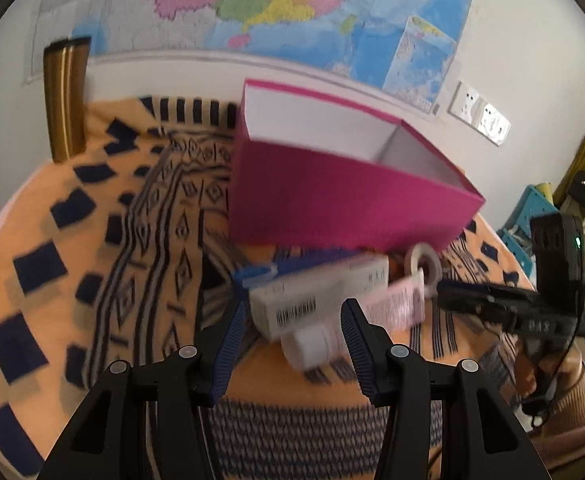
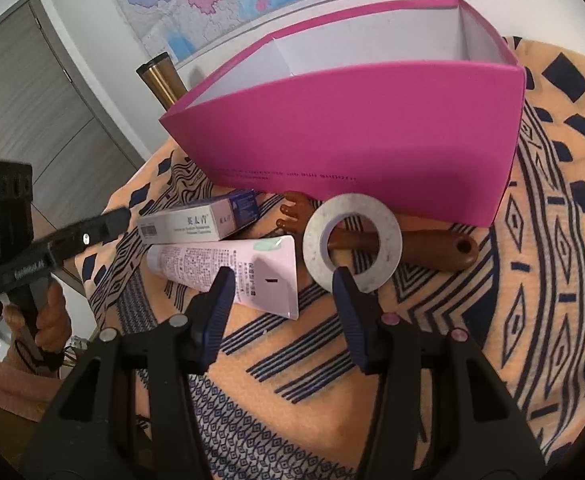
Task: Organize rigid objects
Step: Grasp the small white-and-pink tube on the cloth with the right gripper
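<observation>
An open pink box (image 2: 364, 132) with a white inside stands on the patterned cloth; it also shows in the left wrist view (image 1: 332, 192). In front of it lie a white carton (image 2: 200, 222), a pink tube (image 2: 236, 270), a grey tape ring (image 2: 352, 242) and a brown scratcher (image 2: 428, 250). In the left wrist view the carton (image 1: 316, 296), tube (image 1: 392, 306) and tape ring (image 1: 422, 262) lie just ahead of my open, empty left gripper (image 1: 294, 314). My right gripper (image 2: 282, 284) is open and empty, its fingers near the tube and the ring.
A gold metal cup (image 1: 64, 96) stands at the table's far left edge; it also shows behind the box in the right wrist view (image 2: 164, 78). A wall with a map is just behind the table. The other hand-held gripper (image 1: 532, 308) shows at right.
</observation>
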`<state>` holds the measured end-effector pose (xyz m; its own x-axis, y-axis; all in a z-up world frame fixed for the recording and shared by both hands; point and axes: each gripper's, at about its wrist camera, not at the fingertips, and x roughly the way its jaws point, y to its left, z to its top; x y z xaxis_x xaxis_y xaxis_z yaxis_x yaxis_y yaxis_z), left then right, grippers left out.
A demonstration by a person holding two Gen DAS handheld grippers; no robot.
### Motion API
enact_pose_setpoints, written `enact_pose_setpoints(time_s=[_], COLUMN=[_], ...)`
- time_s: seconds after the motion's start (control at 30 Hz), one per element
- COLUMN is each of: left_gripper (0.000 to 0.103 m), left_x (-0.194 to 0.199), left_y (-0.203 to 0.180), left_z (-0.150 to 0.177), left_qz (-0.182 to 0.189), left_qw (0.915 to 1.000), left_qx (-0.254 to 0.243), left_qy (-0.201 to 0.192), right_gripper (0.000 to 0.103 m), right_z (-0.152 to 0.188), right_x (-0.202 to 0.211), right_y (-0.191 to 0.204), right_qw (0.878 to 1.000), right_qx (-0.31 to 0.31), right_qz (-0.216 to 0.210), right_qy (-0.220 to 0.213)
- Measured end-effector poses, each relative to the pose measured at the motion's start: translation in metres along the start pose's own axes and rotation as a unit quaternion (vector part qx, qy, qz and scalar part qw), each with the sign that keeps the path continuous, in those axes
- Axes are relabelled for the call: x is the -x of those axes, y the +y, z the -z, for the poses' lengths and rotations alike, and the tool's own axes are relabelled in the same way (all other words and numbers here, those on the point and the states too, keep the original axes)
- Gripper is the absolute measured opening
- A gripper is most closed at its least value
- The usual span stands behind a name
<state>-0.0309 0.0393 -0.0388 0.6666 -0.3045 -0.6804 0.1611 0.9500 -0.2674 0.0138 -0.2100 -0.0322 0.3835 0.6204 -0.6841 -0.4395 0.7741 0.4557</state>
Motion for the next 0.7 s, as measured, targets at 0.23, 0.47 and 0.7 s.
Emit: enact_pose_setpoints(time_s=[0.23,0.47,0.7], left_gripper=[0.050,0.040,0.035], left_x=[-0.009,-0.020,-0.025], left_y=[-0.007,-0.009,-0.015], left_z=[0.014,0.012,0.014], left_qz=[0.005,0.012,0.022], left_qw=[0.9996,0.9991,0.9983], left_qx=[-0.008,-0.007,-0.010], left_qy=[0.027,0.041,0.053], right_gripper=[0.053,0.053,0.052], right_z=[0.000,0.000,0.004], right_x=[-0.012,-0.017,-0.020], right_y=[0.006,0.008,0.013], right_qw=[1.000,1.000,1.000], right_qx=[0.004,0.004,0.009], right_qz=[-0.004,-0.011,-0.015], right_qy=[0.003,0.004,0.010])
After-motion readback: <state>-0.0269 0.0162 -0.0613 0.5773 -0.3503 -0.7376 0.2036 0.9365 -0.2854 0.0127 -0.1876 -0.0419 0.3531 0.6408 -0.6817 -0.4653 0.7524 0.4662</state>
